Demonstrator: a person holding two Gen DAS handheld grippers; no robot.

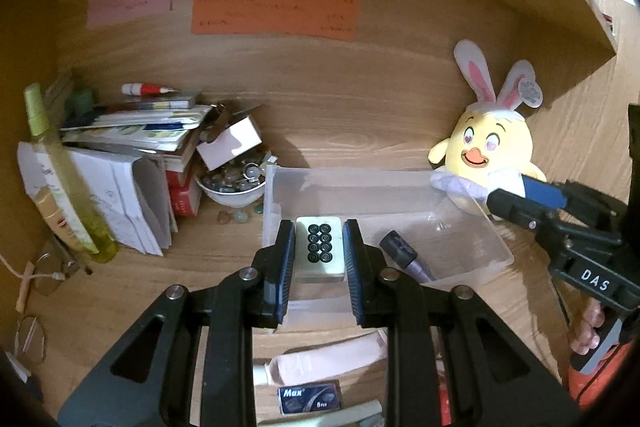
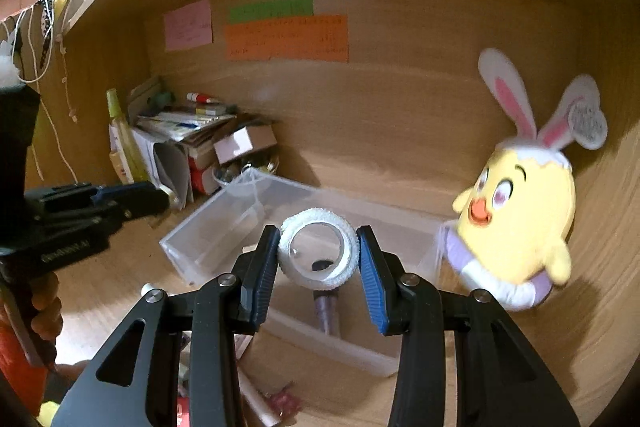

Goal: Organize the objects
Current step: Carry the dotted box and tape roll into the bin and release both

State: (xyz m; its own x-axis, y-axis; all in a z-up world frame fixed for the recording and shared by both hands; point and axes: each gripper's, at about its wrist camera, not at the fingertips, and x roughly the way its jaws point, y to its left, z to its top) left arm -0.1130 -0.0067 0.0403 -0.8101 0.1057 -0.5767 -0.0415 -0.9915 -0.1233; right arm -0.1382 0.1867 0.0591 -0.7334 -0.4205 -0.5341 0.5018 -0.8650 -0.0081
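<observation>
Now both loads hang over the clear plastic bin — left gripper clamping a mahjong tile, right gripper pinching a white tape roll — next, probably lowering and releasing inside.

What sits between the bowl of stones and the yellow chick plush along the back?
The clear plastic bin, in the left wrist view. It spans the gap between bowl of stones and chick plush; a purple marker lies inside.

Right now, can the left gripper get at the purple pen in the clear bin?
Probably not yet: the left gripper is shut on the mahjong tile. The purple pen lies uncovered in the clear bin, so after release, likely yes.
</observation>
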